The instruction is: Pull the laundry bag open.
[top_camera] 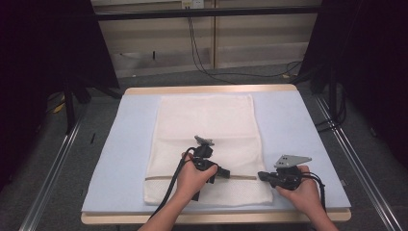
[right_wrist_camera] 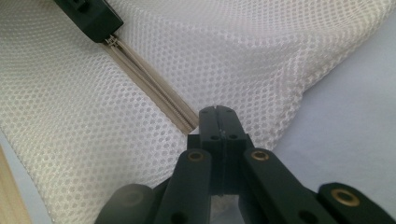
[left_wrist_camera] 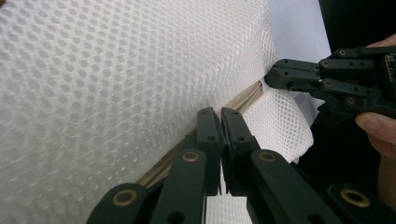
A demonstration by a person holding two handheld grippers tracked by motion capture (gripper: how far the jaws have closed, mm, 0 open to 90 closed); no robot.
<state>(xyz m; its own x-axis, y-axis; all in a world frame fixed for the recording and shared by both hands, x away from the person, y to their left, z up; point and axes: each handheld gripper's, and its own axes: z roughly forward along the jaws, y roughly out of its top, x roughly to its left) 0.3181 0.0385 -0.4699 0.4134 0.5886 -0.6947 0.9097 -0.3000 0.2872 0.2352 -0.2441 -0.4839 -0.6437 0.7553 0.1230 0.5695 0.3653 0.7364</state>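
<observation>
Two sets of tongs work at the beige zip [top_camera: 240, 177] of a white mesh laundry bag [top_camera: 207, 130] lying flat on the pale blue worktop [top_camera: 130, 144], its zipped end at the near edge. My left tongs [top_camera: 226, 172] are pressed together on the zip partway along it. My right tongs [top_camera: 261, 175] are clamped on the bag at the zip's right end, near the worktop's near right corner.

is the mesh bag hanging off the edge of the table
No, the white mesh laundry bag lies flat and wholly on the pale blue table cover, with its near edge inside the table's front rim.
</observation>
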